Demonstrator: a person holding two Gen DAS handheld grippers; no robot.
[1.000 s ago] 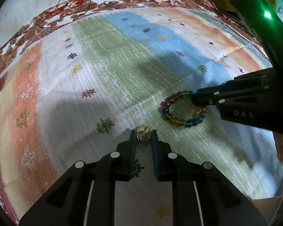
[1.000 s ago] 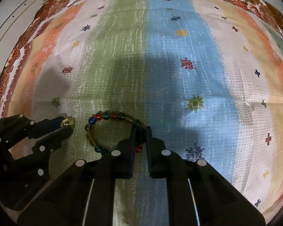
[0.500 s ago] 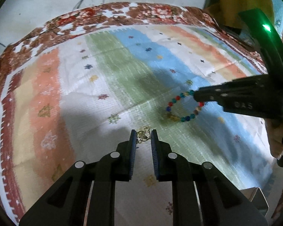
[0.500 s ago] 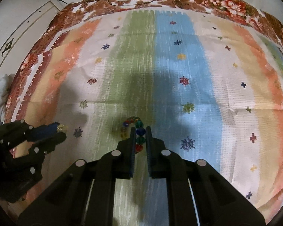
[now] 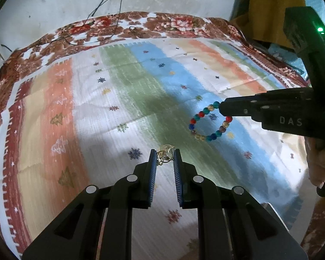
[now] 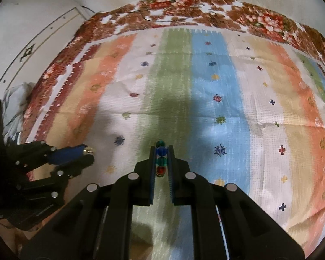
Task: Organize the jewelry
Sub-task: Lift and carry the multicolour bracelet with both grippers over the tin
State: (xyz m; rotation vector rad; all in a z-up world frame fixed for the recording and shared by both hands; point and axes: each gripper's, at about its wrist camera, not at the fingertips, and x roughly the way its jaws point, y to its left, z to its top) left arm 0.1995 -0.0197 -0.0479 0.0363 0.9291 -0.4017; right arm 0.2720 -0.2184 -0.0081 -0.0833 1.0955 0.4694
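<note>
The small gold piece point(image 5: 165, 154) held at the tips of the left gripper point(image 5: 165, 158) is a tangle of thin wire-like loops; its exact type cannot be determined, and in the right wrist view it shows only as a blurred glint point(image 6: 89, 150) at the tip of that gripper point(image 6: 84, 155). The left jaws are closed on this gold piece, with a visible gap remaining behind it between the blue pads. The beaded bracelet point(image 5: 208, 124) hangs as a full ring from the tips of the right gripper point(image 5: 223, 110) in the left wrist view, but the section inside the jaws is hidden. In the right wrist view only four or so beads point(image 6: 161, 158) show edge-on between the fingers of the right gripper point(image 6: 161, 151); the rest of the ring is concealed behind them. The right jaws are clamped on the bracelet. The hand point(image 5: 318, 164) on the right gripper is cut off at the frame edge. Both items are held above the striped cloth point(image 5: 93, 117), clear of its surface. Compared with one second ago, the bracelet no longer lies flat on the cloth, both grippers have risen, and more of the floral border point(image 6: 184, 15) and the pale floor beyond it is in view.
</note>
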